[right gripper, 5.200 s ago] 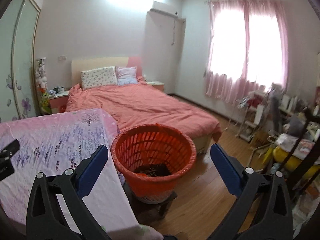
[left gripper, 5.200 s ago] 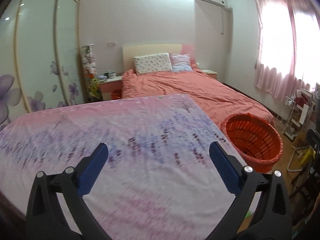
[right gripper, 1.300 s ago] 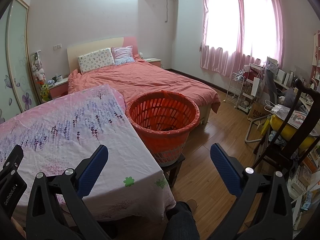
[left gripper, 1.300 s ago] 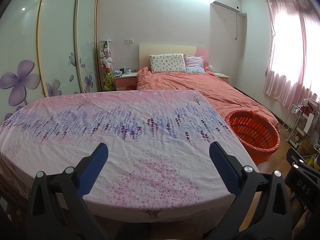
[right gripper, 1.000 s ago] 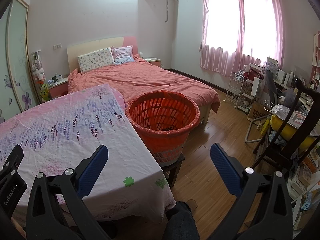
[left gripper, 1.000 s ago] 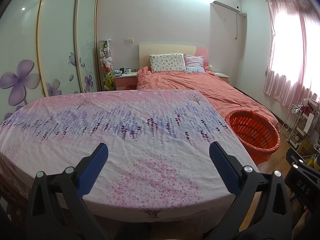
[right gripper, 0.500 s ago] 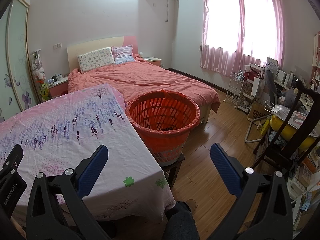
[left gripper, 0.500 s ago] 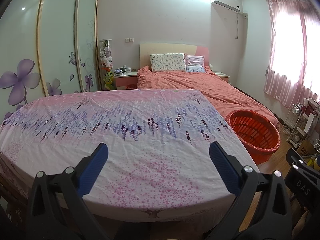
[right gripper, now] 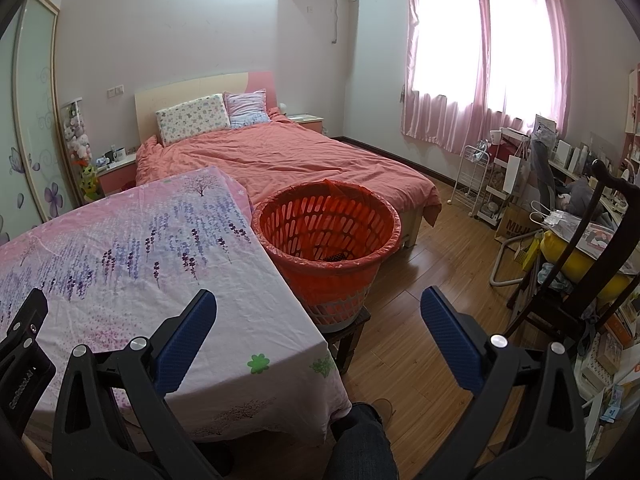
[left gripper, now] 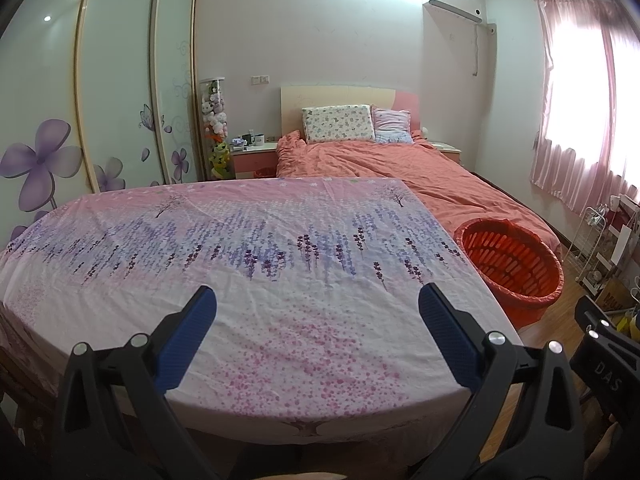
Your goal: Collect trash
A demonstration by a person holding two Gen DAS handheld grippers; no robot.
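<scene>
Versus half a second earlier we saw almost nothing change; against the earliest frames both views sat further back from the table point(left gripper: 280, 280), with its near edge now in sight. Left gripper point(left gripper: 318, 320) hung over the flowered cloth with its blue fingers point(left gripper: 188, 332) spread wide, nothing between them. Right gripper point(right gripper: 318, 320) was likewise spread and held nothing, over the table corner and wood floor point(right gripper: 420, 280). The orange basket point(right gripper: 328, 240) stood on a low stool just beside the table's right edge; a dark item lay at its bottom, too small to identify. The person's knee point(right gripper: 360, 440) was cut off at the lower edge. Desk clutter point(right gripper: 560, 208) at right stayed hard to read.
</scene>
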